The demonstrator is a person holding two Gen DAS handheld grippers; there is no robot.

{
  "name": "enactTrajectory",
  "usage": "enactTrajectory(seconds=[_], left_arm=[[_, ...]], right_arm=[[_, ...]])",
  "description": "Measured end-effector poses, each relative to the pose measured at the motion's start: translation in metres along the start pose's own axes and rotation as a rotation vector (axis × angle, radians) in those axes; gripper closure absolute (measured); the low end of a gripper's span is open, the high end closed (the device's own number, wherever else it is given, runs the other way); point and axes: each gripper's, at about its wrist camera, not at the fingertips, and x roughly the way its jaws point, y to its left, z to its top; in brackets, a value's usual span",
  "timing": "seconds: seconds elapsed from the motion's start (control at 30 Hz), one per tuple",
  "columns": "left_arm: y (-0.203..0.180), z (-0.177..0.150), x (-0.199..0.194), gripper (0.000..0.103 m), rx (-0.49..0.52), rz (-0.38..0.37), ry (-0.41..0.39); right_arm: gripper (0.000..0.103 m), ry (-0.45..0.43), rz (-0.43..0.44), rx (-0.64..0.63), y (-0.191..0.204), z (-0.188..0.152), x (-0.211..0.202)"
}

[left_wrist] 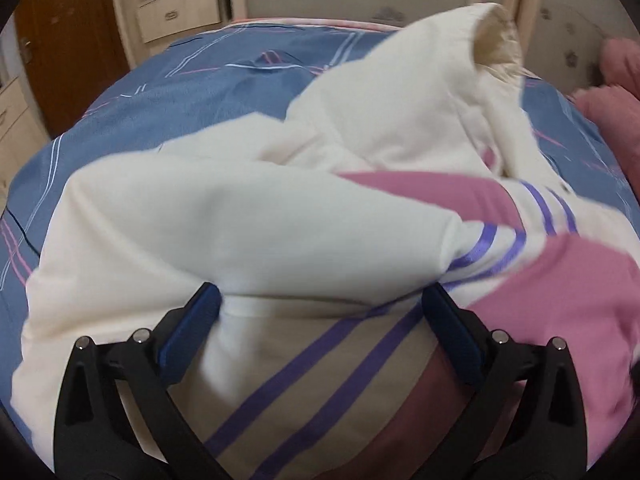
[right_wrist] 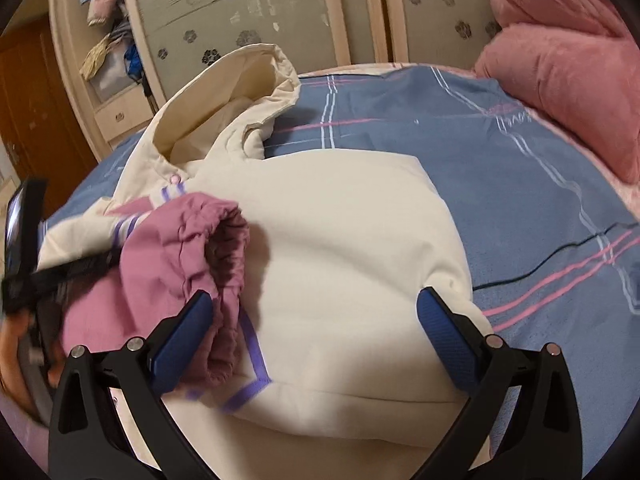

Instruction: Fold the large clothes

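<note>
Left wrist view: the left gripper stands wide open, its blue pads on either side of a bunched fold of the cream jacket, gripping nothing; the jacket lies heaped on the blue bedspread. Right wrist view: the right gripper is also spread wide and empty above the jacket, its left pad against the pink cuff, with the hood propped up behind and a pink quilt at the bed's far right.

A jacket lies on a bed, hood toward the wardrobe behind; pillows sit at right.
</note>
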Motion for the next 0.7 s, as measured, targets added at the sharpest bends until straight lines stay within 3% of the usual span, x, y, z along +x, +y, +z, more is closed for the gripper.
enactTrajectory(seconds=[0.13, 0.23, 0.3, 0.4, 0.47, 0.53, 0.57, 0.7], left_arm=[[-0.009, 0.01, 0.006, 0.002, -0.015, 0.056, -0.005], [-0.004, 0.0, -0.015, 0.002, -0.066, 0.019, -0.025], [-0.004, -0.007, -0.035, 0.002, -0.043, -0.006, -0.055], [0.002, -0.014, -0.056, 0.002, 0.031, 0.077, -0.116], [0.019, -0.021, -0.044, 0.002, 0.04, 0.086, -0.099], [0.048, -0.024, -0.009, 0.002, -0.033, -0.061, 0.01], [0.053, -0.021, -0.009, 0.002, -0.053, -0.081, 0.012], [0.042, -0.021, -0.029, 0.002, -0.065, -0.011, 0.012]], right_arm=[[0.001, 0.006, 0.012, 0.006, -0.003, 0.001, 0.0], [0.001, 0.013, 0.025, 0.039, -0.01, 0.003, 0.0], [0.001, 0.013, 0.035, 0.056, -0.012, 0.003, -0.002], [0.001, 0.02, 0.028, 0.052, -0.011, 0.003, 0.0], [0.001, 0.03, 0.011, 0.037, -0.008, 0.002, 0.004], [0.001, 0.044, 0.003, 0.017, -0.004, 0.001, 0.009], [0.001, 0.046, -0.003, 0.005, -0.001, 0.001, 0.01], [0.001, 0.052, -0.009, 0.003, -0.004, -0.001, 0.011]])
